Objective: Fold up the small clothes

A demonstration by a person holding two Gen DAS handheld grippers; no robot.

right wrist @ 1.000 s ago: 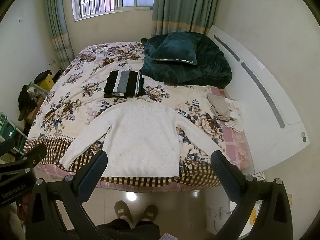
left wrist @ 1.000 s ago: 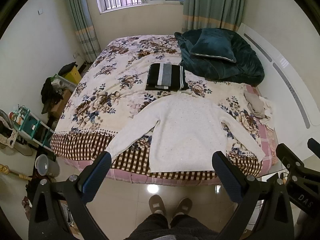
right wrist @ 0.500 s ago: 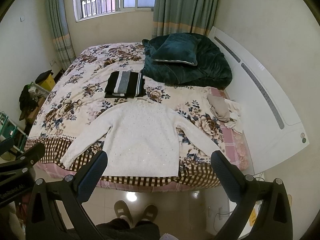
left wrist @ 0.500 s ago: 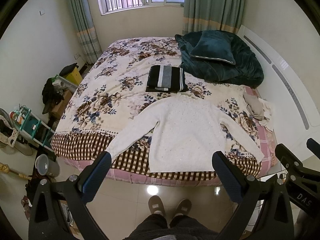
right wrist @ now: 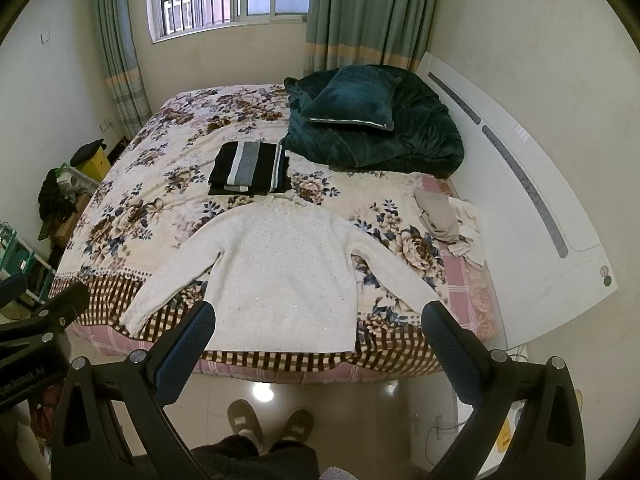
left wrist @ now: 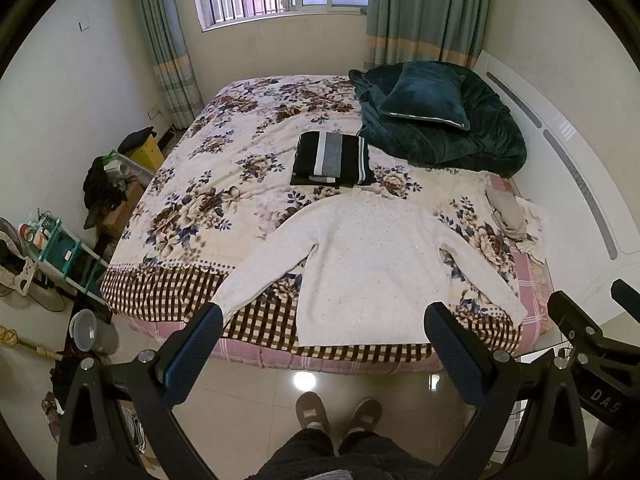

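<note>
At the bottom of each wrist view, the gripper's two fingers stand spread wide with nothing between them: the left gripper (left wrist: 322, 322) and the right gripper (right wrist: 318, 320) are both open and empty, held above the tiled floor short of the bed's near edge. Beyond the fingertips, in mid-frame, the white sweater (left wrist: 372, 264) lies flat and face-up on the bed (left wrist: 180, 216), collar toward the upper part of the frame and hem toward the grippers, so its long axis runs straight away from them. The hem rests just inside the near edge of the bed, on the checked border. The left sleeve (left wrist: 260, 268) slants down toward the lower left, its cuff close to the left gripper's left finger in the picture; the right sleeve (right wrist: 396, 276) slants toward the lower right, its cuff near the right gripper's right finger. Each gripper is thus judged the nearer one for the sleeve on its own side. Touching or just above the collar sits a folded striped garment (left wrist: 332, 158), limiting room at the far end. Open bedspread lies at frame left of the sweater; at frame right, crumpled beige clothes (right wrist: 444, 218) lie near the mattress side, and a dark green quilt (right wrist: 380, 136) fills the upper right.
</note>
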